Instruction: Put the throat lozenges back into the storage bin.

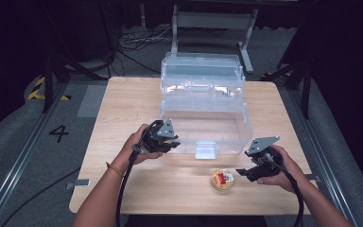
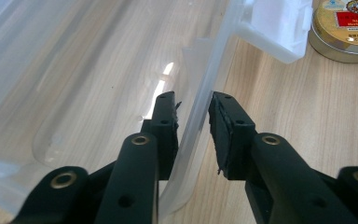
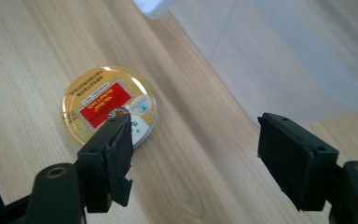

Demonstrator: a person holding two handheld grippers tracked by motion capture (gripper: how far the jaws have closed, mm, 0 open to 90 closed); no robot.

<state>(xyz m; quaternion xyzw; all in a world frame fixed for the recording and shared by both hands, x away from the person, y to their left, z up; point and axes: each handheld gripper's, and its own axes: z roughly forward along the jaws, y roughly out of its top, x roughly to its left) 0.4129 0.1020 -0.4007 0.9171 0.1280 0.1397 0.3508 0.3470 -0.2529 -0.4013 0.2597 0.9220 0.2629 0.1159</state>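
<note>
Left gripper [image 2: 193, 116] sits at the front left wall of the clear box [image 1: 203, 101] on the bench [image 1: 123, 104]; its jaws straddle that thin wall, one inside, one outside, with a sliver of gap on the outer side, so not clamped; the latch [image 1: 204, 149] is mid-front; the tin [image 1: 222, 180] lies flat on the bench just in front of the box; right gripper [image 3: 196, 154] hovers over it, jaws spread wide, gripping nothing.

The right gripper [image 3: 193, 156] holds its fingers [image 3: 116, 163] wide apart above the tabletop [image 3: 28, 60], the round gold tin [image 3: 105, 109] just beyond one finger, a clear box [image 3: 284, 56] beside.
</note>
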